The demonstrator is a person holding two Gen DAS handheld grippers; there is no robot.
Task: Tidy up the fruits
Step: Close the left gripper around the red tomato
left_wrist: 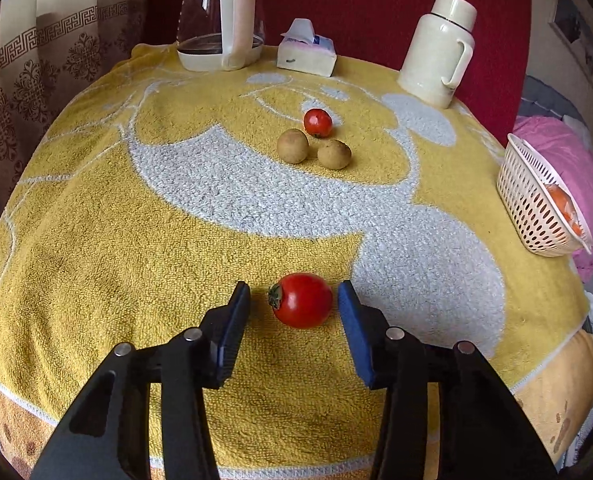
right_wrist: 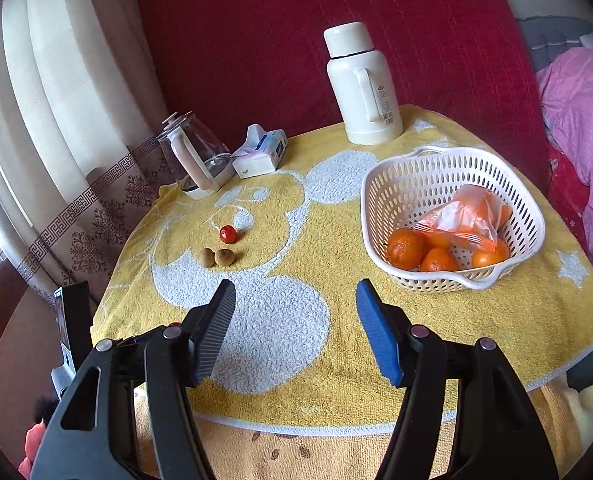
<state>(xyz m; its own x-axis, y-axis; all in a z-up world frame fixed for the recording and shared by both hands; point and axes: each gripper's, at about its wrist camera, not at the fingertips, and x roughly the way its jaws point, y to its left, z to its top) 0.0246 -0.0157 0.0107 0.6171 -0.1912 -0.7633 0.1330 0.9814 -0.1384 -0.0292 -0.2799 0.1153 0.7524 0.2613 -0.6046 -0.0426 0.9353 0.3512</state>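
Observation:
A red cherry tomato (left_wrist: pixel 302 300) lies on the yellow towel between the fingers of my left gripper (left_wrist: pixel 294 296), which is open with gaps on both sides. Farther off lie a second tomato (left_wrist: pixel 317 122) and two brown longans (left_wrist: pixel 292 146) (left_wrist: pixel 334 154); they also show in the right wrist view, the tomato (right_wrist: pixel 228 233) and the longans (right_wrist: pixel 207 257) (right_wrist: pixel 224 257). A white basket (right_wrist: pixel 380 216) holds oranges (right_wrist: pixel 406 248) and a plastic bag of oranges (right_wrist: pixel 462 216). My right gripper (right_wrist: pixel 296 300) is open and empty above the towel's front.
A glass kettle (left_wrist: pixel 220 16), a tissue pack (left_wrist: pixel 306 50) and a cream thermos (left_wrist: pixel 436 52) stand along the table's far edge. The basket (left_wrist: pixel 532 204) sits at the right edge in the left wrist view. A red cushion is behind, pink bedding to the right.

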